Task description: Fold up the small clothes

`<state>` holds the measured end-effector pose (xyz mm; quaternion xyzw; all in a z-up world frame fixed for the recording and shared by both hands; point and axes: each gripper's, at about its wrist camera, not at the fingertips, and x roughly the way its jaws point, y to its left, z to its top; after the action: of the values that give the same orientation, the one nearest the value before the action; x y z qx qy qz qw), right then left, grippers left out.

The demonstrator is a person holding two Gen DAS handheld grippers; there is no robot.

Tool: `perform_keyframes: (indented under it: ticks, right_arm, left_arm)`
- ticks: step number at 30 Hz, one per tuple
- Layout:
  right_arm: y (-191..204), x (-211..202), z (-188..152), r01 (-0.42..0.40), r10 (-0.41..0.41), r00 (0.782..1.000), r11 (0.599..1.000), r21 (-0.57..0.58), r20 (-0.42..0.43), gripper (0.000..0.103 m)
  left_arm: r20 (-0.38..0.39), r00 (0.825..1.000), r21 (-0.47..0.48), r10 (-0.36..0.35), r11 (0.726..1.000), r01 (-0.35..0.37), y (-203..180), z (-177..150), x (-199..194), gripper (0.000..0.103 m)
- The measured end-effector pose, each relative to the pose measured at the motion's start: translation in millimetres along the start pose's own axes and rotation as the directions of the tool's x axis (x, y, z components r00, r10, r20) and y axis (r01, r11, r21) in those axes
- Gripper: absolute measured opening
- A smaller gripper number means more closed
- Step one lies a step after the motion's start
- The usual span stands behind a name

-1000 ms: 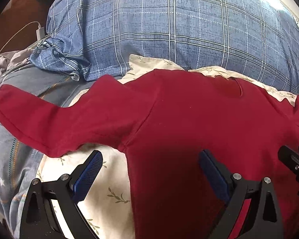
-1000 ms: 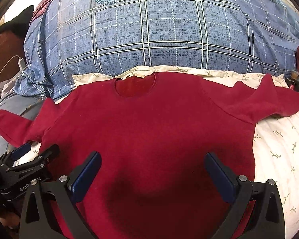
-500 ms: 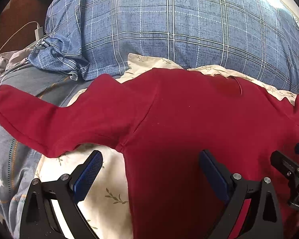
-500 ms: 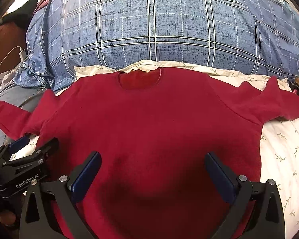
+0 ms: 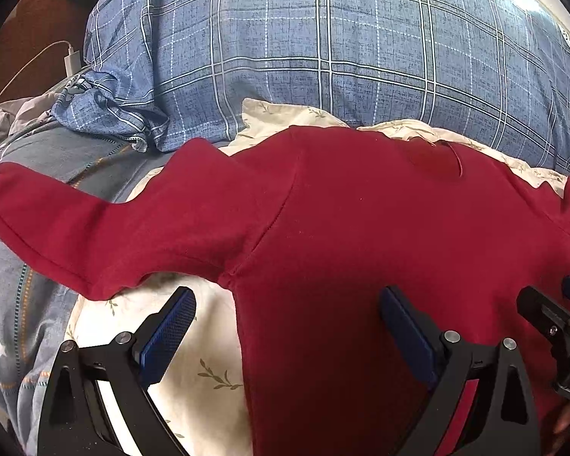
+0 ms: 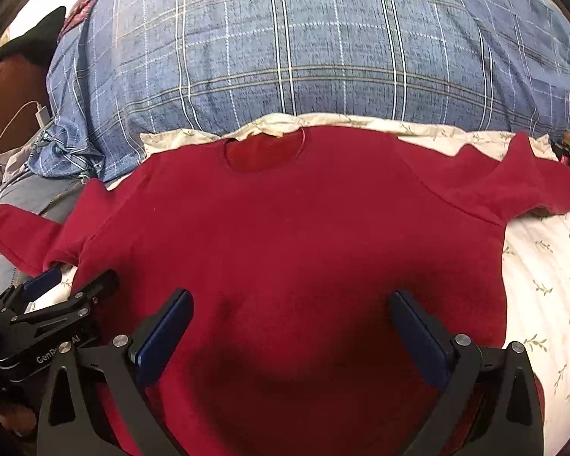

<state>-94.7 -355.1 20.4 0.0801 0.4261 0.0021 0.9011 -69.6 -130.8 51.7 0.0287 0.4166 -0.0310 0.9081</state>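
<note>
A dark red long-sleeved top point(image 6: 285, 235) lies spread flat, neckline away from me, both sleeves stretched out sideways. In the left wrist view the top point(image 5: 342, 235) fills the middle, its left sleeve point(image 5: 95, 228) reaching over the grey bedding. My left gripper point(image 5: 287, 311) is open above the top's left side edge, below the armpit, nothing between its blue pads. My right gripper point(image 6: 290, 313) is open over the lower middle of the body, holding nothing. Each gripper shows at the edge of the other's view.
A big blue plaid pillow point(image 6: 304, 57) rises just behind the neckline. The top rests on a cream leaf-print sheet point(image 6: 543, 285). Grey star-print bedding point(image 5: 7, 304) lies left, with a white charger and cable point(image 5: 70, 60) at the far left.
Both grippers have edged forward over the top and the view has shifted slightly. The top lies as before and both stay open.
</note>
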Motion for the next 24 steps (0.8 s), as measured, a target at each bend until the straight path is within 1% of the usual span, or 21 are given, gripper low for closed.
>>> perform_keyframes:
  ticks: [6,18,24]
  right_arm:
    - [4.9,1.9,0.0,0.010,-0.011,1.000,1.000,-0.026,-0.022,0.103]
    - [6.0,0.7,0.1,0.026,-0.027,1.000,0.999,-0.030,-0.009,0.103]
    - [4.6,2.6,0.9,0.035,-0.035,0.999,0.999,-0.024,-0.016,0.103]
  left_arm:
    - [-0.002,1.000,-0.002,-0.001,1.000,0.001,0.2,-0.2,0.3,0.097]
    - [0.003,1.000,-0.005,0.000,1.000,0.000,0.1,-0.8,-1.5,0.097]
    - [0.005,1.000,-0.005,0.000,1.000,0.000,-0.4,0.0,-2.0,0.097]
